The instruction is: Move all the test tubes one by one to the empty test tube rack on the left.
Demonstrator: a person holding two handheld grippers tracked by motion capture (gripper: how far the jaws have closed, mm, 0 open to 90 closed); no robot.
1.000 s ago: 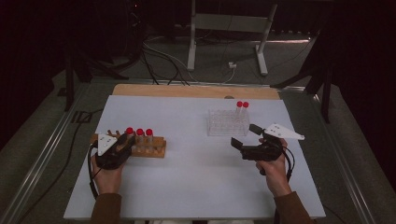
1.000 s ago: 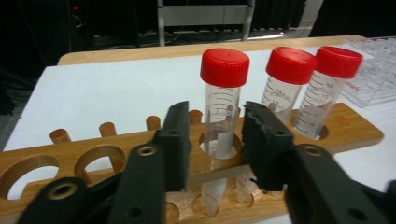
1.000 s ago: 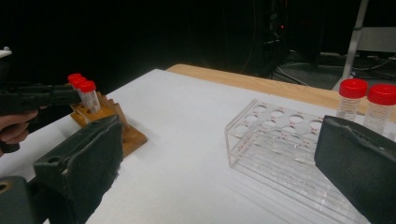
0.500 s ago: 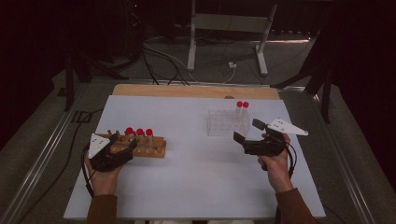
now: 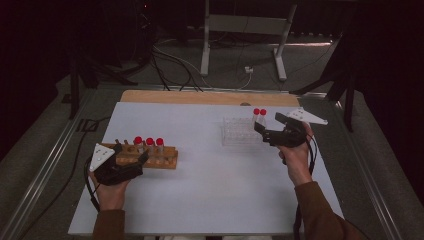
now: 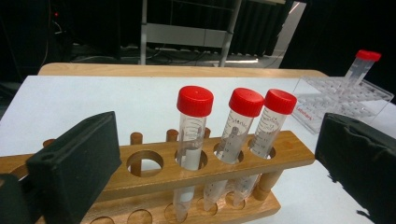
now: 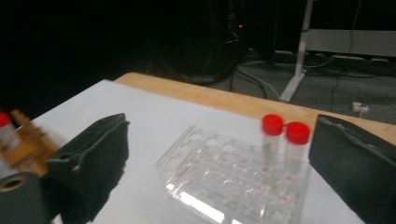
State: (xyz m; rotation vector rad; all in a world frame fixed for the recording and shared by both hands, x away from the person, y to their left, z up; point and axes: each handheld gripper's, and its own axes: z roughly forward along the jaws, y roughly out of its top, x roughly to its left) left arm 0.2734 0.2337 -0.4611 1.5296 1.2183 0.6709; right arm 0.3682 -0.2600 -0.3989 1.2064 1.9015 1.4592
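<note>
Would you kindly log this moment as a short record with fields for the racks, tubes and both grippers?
wooden rack: three red-capped tubes upright in adjacent holes
clear rack: two red-capped tubes side by side at one end
left hand-held gripper: jaws just opened, wide at the wooden rack, gripping nothing
right hand-held gripper: open, at the clear rack, empty
surface: white table

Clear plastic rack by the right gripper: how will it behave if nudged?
The clear plastic rack looks thin and light, so it would probably slide on the smooth table. Its two red-capped tubes stand tall at one corner and may wobble.
</note>
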